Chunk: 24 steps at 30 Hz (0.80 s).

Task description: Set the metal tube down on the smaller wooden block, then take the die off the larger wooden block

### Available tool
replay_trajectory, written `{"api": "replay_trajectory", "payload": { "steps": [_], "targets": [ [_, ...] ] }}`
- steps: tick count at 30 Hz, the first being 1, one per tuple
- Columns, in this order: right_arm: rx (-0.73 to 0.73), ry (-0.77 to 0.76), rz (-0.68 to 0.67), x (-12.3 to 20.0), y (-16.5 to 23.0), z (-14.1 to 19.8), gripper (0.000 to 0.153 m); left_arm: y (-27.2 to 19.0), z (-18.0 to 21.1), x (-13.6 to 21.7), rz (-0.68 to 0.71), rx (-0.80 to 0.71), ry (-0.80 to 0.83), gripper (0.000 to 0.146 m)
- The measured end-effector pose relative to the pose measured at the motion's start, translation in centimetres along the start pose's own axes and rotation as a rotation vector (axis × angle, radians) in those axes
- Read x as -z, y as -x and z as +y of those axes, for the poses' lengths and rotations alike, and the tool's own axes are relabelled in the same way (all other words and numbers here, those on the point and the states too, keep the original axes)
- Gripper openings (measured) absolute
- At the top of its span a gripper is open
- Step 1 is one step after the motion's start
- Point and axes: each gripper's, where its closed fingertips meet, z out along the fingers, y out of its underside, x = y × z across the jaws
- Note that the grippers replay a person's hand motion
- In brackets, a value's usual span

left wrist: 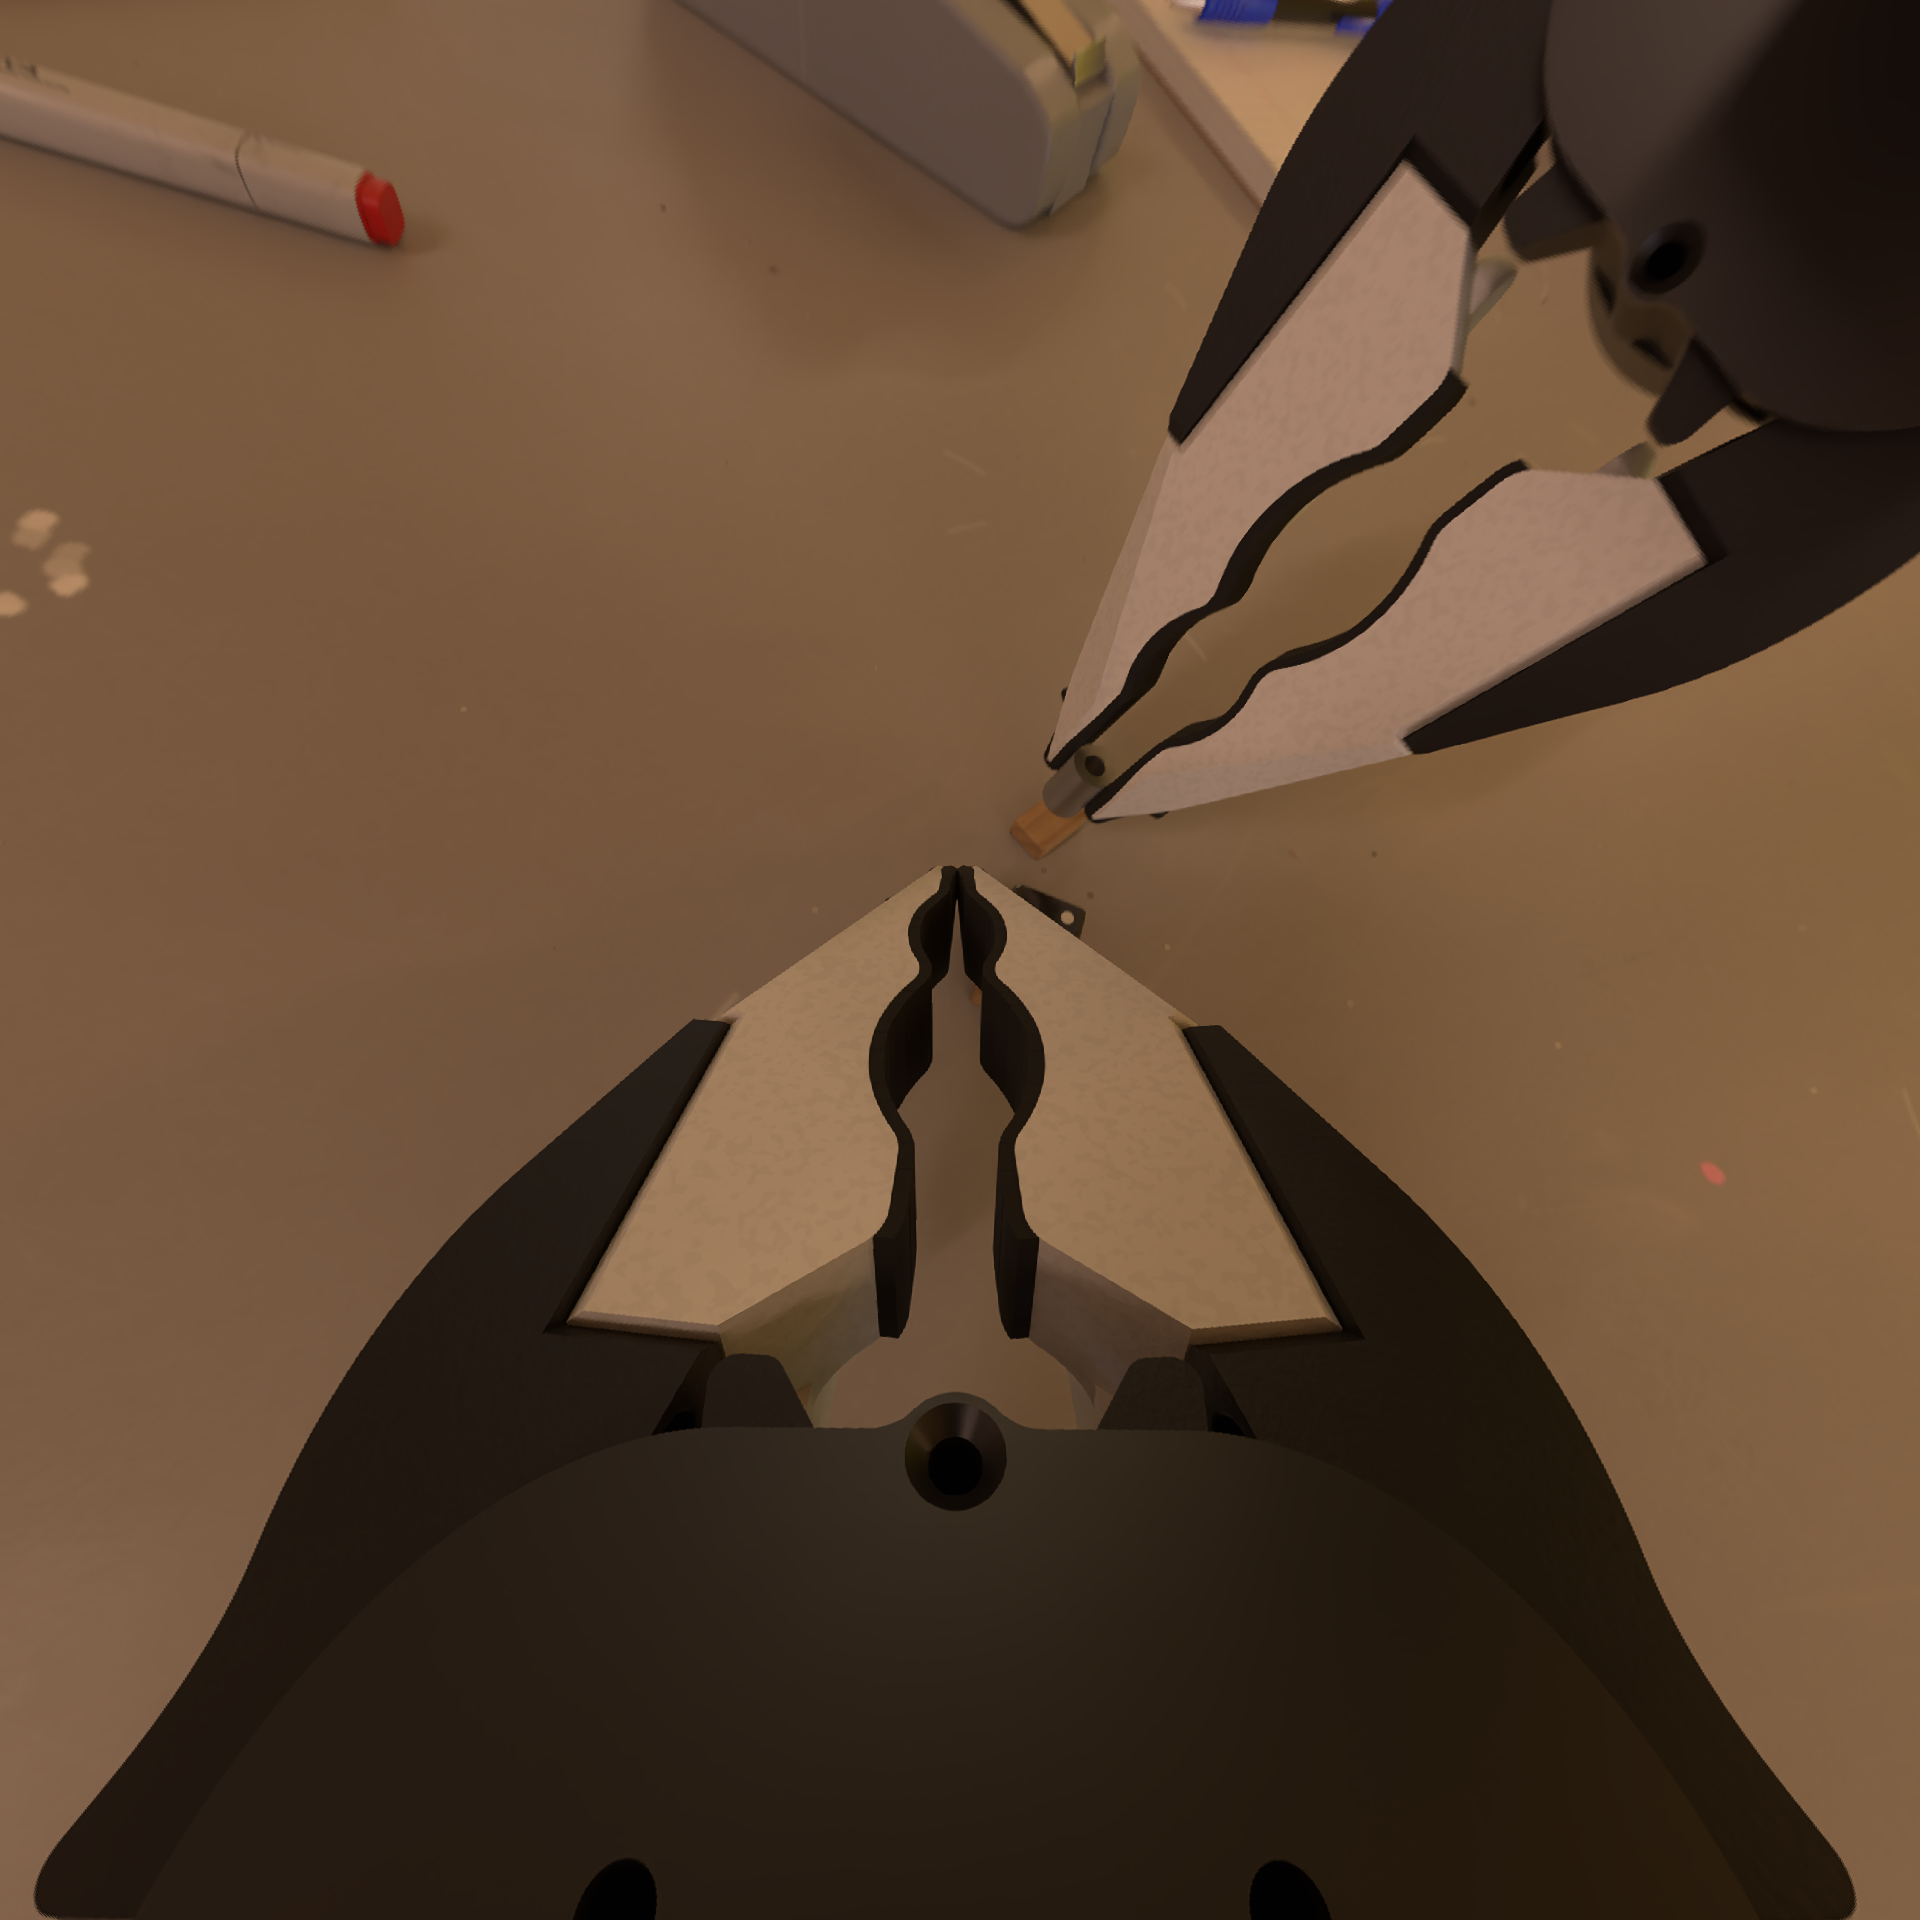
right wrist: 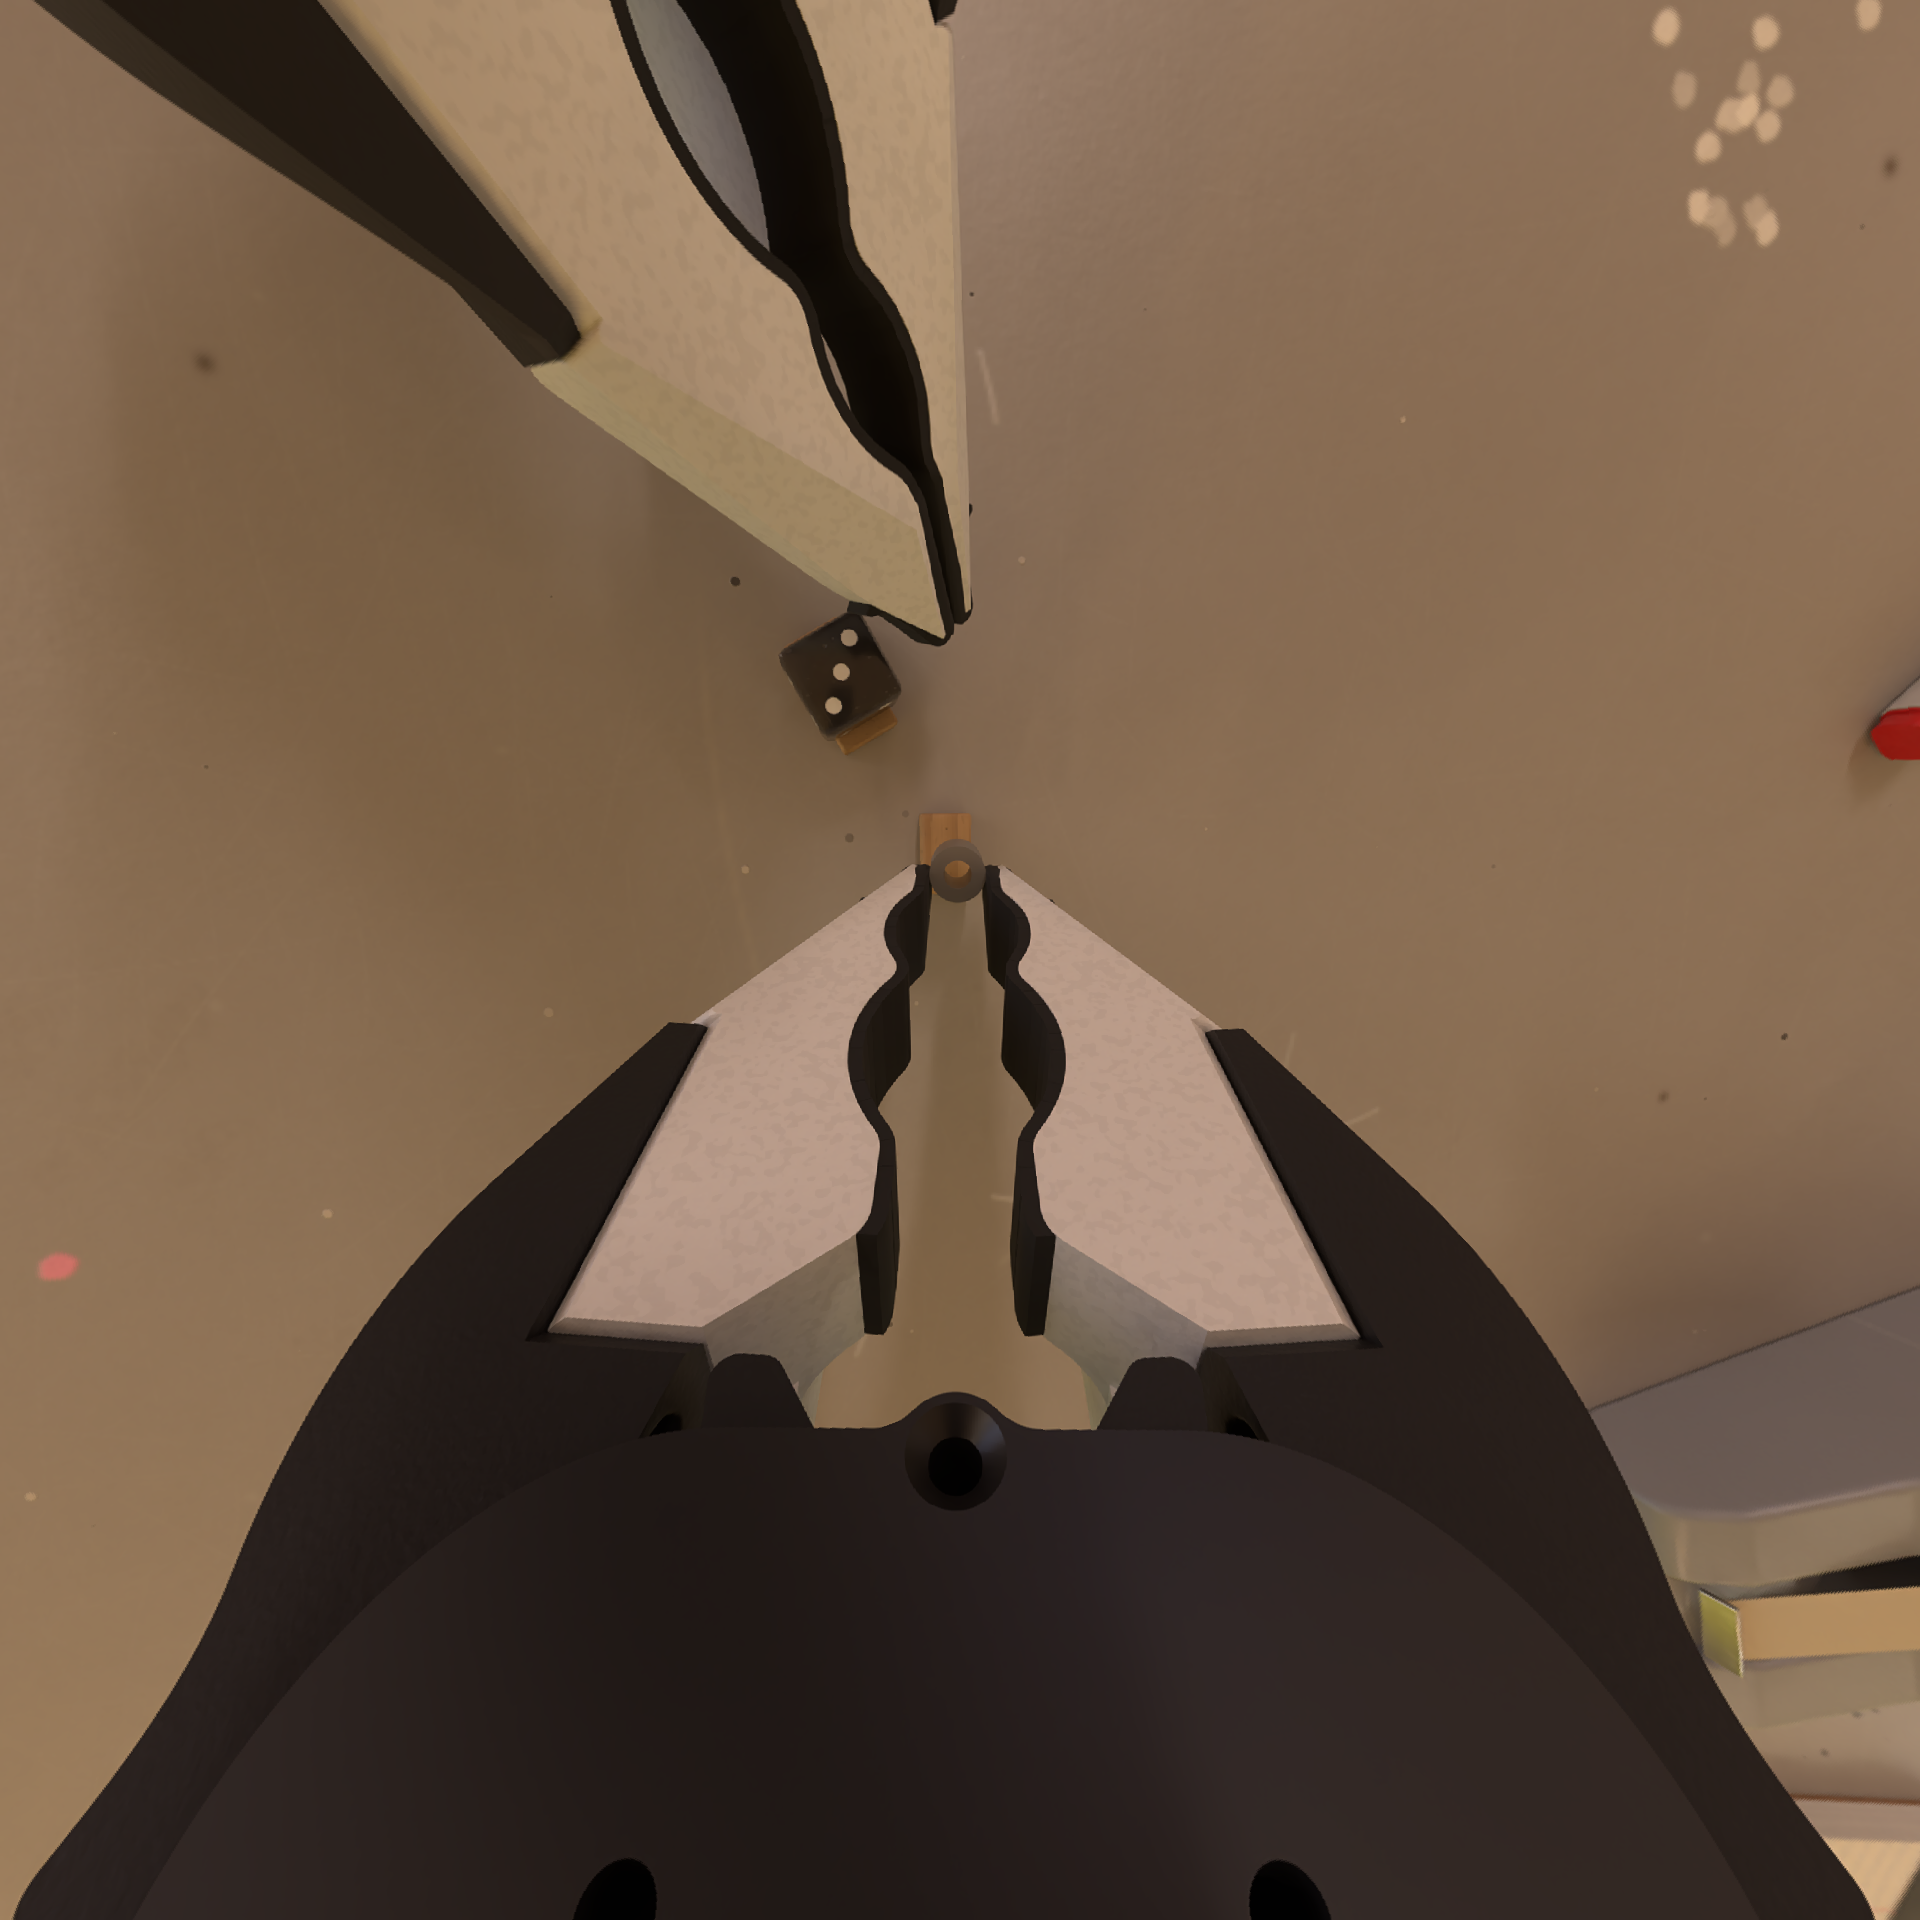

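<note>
My right gripper is shut on the small grey metal tube, held upright at its fingertips. The tube's lower end is right over the smaller wooden block; I cannot tell if they touch. The left wrist view shows the same: the right gripper, the tube and the block. The black die with white pips sits on the larger wooden block. My left gripper is shut and empty, its tips just beside the die. Only a corner of the die shows in the left wrist view.
A white marker with a red cap lies at the far left of the brown tabletop. A grey tape-dispenser-like object stands beyond it and also shows in the right wrist view. Pale flecks mark the table.
</note>
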Motion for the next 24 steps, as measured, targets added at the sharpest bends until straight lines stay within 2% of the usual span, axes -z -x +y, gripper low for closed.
{"api": "replay_trajectory", "payload": {
  "steps": [15,19,24],
  "targets": [
    [0.024,0.094,-0.049,-0.5,0.0,0.1,0.01,0.4,0.4,-0.3,-0.015,0.034,0.036,0.0],
    [-0.002,0.027,-0.064,0.1,0.0,-0.1,0.01,0.4,0.4,-0.2,-0.004,0.045,0.032,0.0],
    [-0.074,-0.073,-0.07,2.7,-0.9,0.8,0.018,0.2,0.2,-0.1,0.02,0.047,0.027,0.001]
  ]
}}
